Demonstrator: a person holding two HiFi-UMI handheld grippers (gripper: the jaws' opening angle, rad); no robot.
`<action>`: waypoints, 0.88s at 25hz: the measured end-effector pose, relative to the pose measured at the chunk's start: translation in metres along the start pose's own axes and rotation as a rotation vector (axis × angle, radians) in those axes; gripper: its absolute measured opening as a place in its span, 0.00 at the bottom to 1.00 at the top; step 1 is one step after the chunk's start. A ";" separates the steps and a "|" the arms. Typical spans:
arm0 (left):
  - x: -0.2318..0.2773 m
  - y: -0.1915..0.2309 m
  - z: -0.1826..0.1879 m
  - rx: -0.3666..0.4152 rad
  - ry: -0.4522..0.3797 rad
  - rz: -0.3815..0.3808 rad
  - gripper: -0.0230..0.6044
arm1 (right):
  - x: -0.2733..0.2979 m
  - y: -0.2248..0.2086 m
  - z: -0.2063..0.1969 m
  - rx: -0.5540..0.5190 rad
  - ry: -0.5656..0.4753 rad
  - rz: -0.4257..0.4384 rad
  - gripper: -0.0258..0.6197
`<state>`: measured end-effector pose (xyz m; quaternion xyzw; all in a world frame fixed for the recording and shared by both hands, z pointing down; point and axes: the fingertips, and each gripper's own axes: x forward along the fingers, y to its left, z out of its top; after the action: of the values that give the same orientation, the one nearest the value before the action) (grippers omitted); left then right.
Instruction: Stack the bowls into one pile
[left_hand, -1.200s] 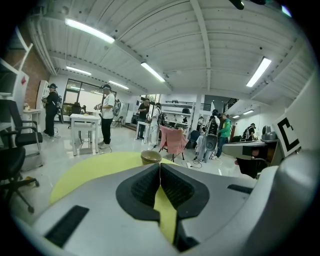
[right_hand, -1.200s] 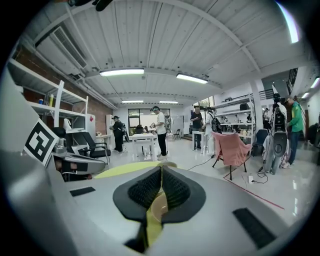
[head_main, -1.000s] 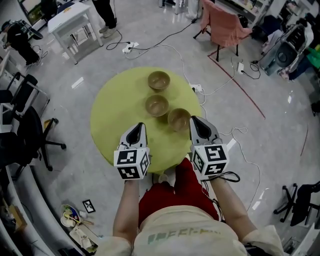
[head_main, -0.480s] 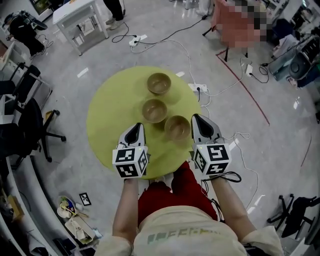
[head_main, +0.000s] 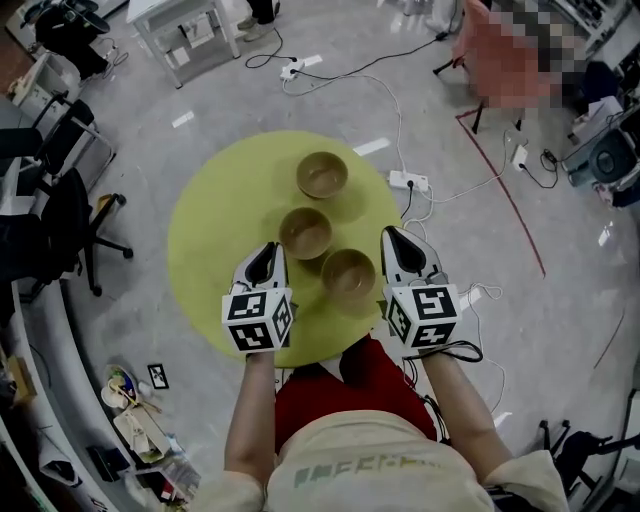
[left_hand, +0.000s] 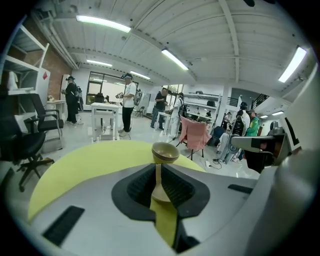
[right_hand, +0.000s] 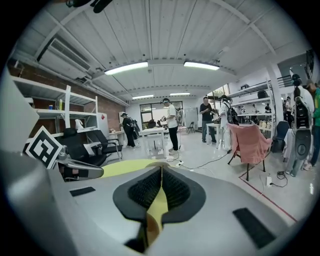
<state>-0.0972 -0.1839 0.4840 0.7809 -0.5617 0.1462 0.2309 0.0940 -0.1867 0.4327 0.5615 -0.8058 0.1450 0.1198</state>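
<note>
Yellow-green and round, the table (head_main: 215, 215) stands on a glossy grey floor (head_main: 130, 150) crossed by white cables (head_main: 400, 110), with a black office chair (head_main: 60, 235) to the left. Three wooden bowls lie unstacked in a slanting row: the far bowl (head_main: 322, 174), the middle bowl (head_main: 305, 232) and the near bowl (head_main: 348, 274). The left gripper (head_main: 268, 250) and right gripper (head_main: 392, 235) flank the near bowl, both clenched on nothing.

1. Head view stares steeply down from well above the round table (head_main: 215, 240).
2. Left gripper view skims low over that table, facing outward.
3. Right gripper view likewise; all three share the tabletop.
</note>
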 end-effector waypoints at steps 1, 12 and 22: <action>0.004 0.000 0.001 -0.007 0.002 0.012 0.08 | 0.005 -0.004 0.002 -0.004 0.005 0.012 0.10; 0.038 0.014 -0.004 -0.095 0.049 0.105 0.14 | 0.060 -0.013 0.002 -0.033 0.073 0.139 0.10; 0.061 0.028 -0.031 -0.208 0.112 0.139 0.19 | 0.086 -0.015 -0.018 -0.027 0.139 0.183 0.10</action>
<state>-0.1026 -0.2243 0.5460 0.7024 -0.6130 0.1463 0.3309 0.0794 -0.2595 0.4817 0.4726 -0.8453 0.1833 0.1691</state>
